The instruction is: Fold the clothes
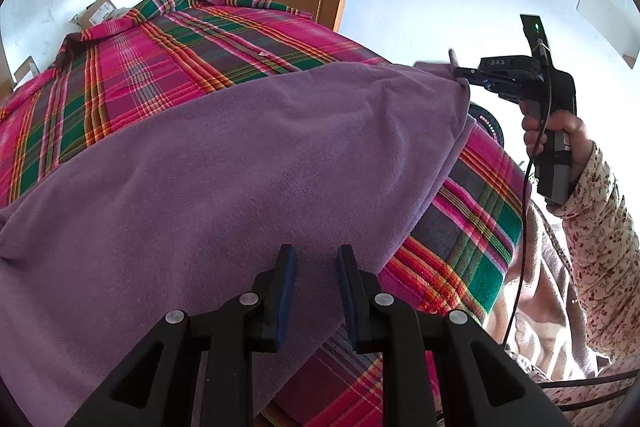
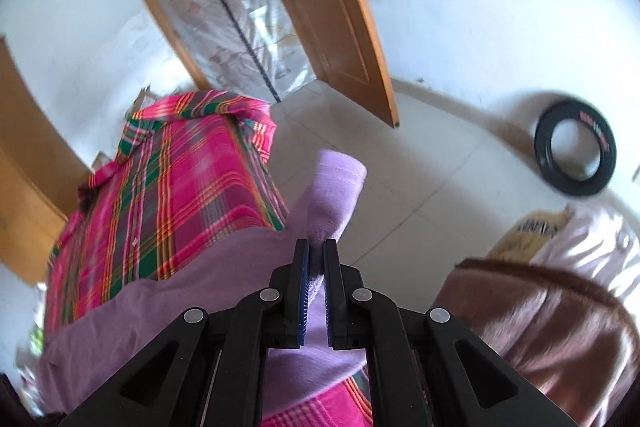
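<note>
A purple fleece garment [image 1: 240,155] lies spread over a bed covered with a pink, green and orange plaid sheet [image 1: 160,39]. In the left wrist view my left gripper [image 1: 317,253] is open low over the garment's near edge, the fleece showing between its blue pads. At the right, my right gripper [image 1: 458,69], held by a hand [image 1: 560,131] in a floral sleeve, pinches the garment's far corner and holds it lifted. The right wrist view shows that gripper [image 2: 316,251] shut on a fold of purple fleece [image 2: 336,187], with the plaid sheet [image 2: 192,179] to its left.
An open wooden door [image 2: 332,19] and a plastic-covered doorway stand beyond the bed. A black tyre [image 2: 576,151] leans on the wall over the tiled floor [image 2: 420,163]. A brown blanket [image 2: 540,319] lies at the right. Cardboard boxes [image 1: 98,11] sit past the bed's far left corner.
</note>
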{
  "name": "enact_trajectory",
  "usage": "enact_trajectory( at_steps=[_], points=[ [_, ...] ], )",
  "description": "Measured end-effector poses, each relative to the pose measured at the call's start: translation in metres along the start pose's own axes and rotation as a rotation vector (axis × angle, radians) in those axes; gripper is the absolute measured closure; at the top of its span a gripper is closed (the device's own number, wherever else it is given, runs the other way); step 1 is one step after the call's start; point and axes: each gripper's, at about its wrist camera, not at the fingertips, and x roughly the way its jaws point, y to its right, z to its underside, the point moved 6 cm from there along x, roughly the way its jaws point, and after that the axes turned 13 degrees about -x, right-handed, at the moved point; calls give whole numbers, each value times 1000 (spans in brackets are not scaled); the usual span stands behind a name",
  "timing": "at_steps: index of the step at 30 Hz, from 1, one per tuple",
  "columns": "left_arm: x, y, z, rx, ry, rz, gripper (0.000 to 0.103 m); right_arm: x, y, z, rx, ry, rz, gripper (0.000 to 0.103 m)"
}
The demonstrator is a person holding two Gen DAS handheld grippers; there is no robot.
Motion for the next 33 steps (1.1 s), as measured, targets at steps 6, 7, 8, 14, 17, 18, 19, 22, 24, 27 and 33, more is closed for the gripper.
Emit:
enact_trajectory(
  at_steps=[6, 7, 8, 14, 17, 18, 19, 22, 24, 27, 33],
  points=[
    [1, -3, -2, -16, -5, 7, 81, -2, 21, 12, 98, 24, 9, 100],
    [2, -2, -2, -17, -6, 7, 81, -2, 22, 12, 103, 22, 4, 100],
    [2, -2, -2, -17, -6, 7, 81, -2, 23, 12, 109, 20, -1, 100],
    [1, -3, -2, -27, -5, 16, 81, -2, 29, 22, 151, 12, 0, 100],
    [1, -3, -3, -25, -4, 14, 81, -8, 32, 24, 187, 36, -5, 100],
    [1, -2, -3, -23, -4, 14, 81, -8, 31, 23, 179, 38, 1, 100],
    [2, -1, -3, -19, -3, 14, 81, -10, 30, 20, 176, 43, 4, 100],
    [3, 5, -3, 5, -3, 14, 82, -20, 26, 11, 173, 75, -2, 100],
    [3, 8, -1, 18, -4, 18, 83, -28, 24, 5, 162, 96, -3, 100],
    [5, 9, -1, 22, -6, 20, 91, -36, 25, 5, 161, 116, 9, 100],
    [6, 5, -1, -9, -15, 39, 91, -8, 37, 27, 202, 18, 36, 100]
  ],
)
